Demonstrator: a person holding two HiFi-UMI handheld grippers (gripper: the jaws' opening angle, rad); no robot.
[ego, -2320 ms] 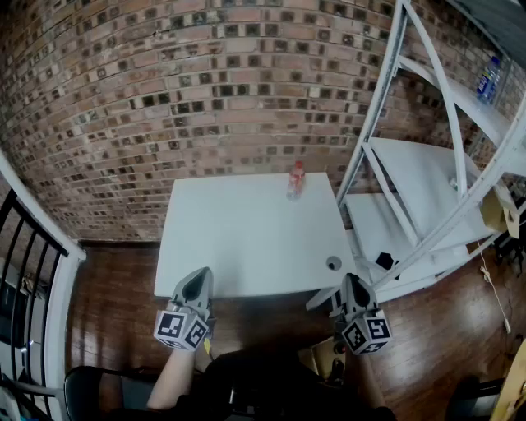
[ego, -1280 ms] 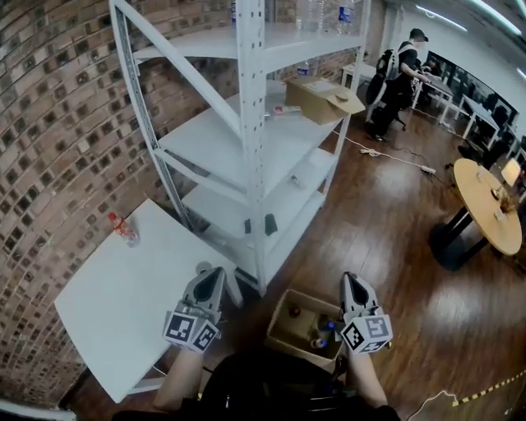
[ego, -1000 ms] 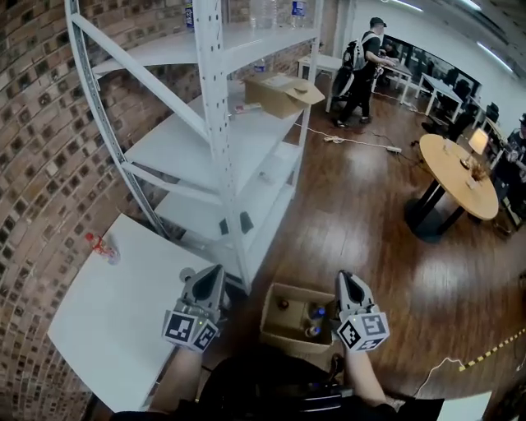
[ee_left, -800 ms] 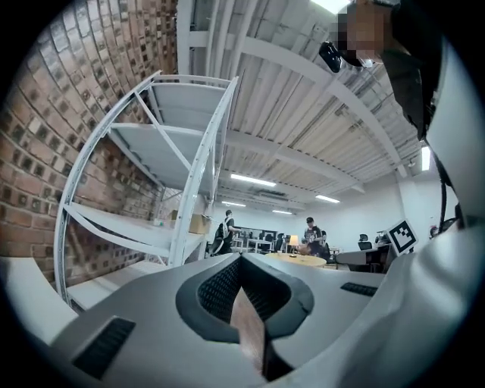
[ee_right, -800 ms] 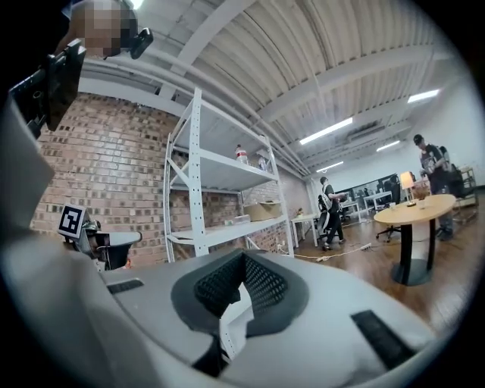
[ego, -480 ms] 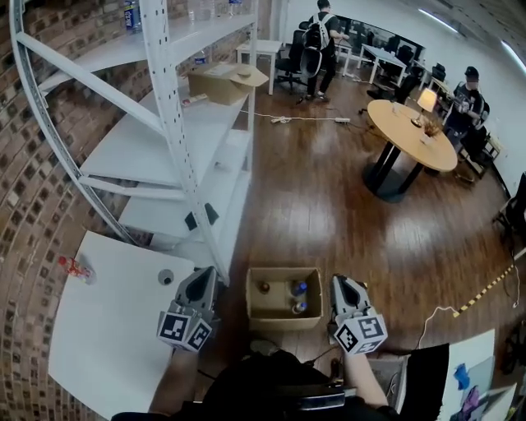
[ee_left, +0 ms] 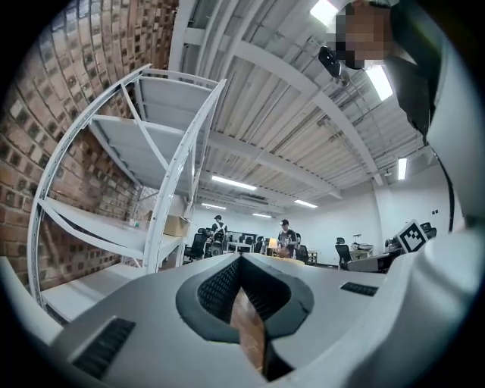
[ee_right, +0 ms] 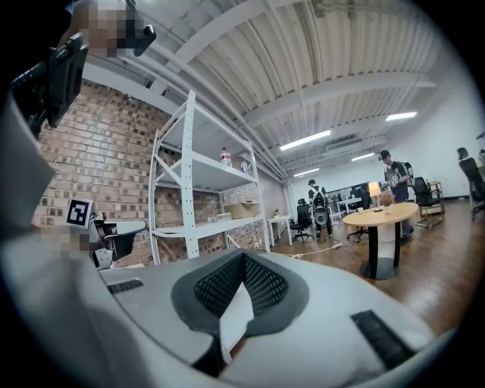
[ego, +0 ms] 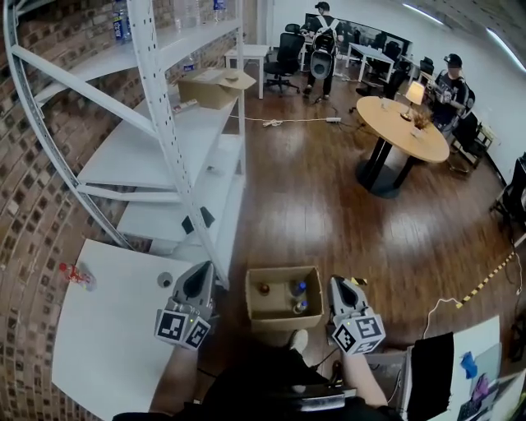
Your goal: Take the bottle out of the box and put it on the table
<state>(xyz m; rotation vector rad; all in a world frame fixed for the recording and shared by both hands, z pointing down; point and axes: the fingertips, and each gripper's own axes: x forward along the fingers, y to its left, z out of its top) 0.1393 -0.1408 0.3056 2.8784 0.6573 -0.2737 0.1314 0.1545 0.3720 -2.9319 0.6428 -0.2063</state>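
Underfoot, dark plank floor (ego: 329, 189), glossy. Brick wall (ego: 33, 164) on the left, with a white rack (ego: 164, 140) standing against it. A carton (ego: 215, 86) sits on one shelf, blue-label bottles (ego: 122, 23) on the top one.

White tabletop (ego: 115, 329) at lower left, by the rack's foot. A red-label bottle (ego: 76, 275) is near its far left edge.

Open box (ego: 283, 316) sits on the floor between the two tools, with three bottles (ego: 297, 288) inside, none lifted.

Left tool (ego: 200, 278) is clenched and empty, at the tabletop's right edge. Right tool (ego: 339, 288) is likewise clenched on nothing, just right of the box.

Round wooden table (ego: 403, 127) stands farther off with a lamp (ego: 413, 92) on it, people and office chairs behind. Striped tape (ego: 485, 279) runs along the floor at right.

Writing: only black-and-white square markers on the tool cubes. Bottle labels are too small to read.
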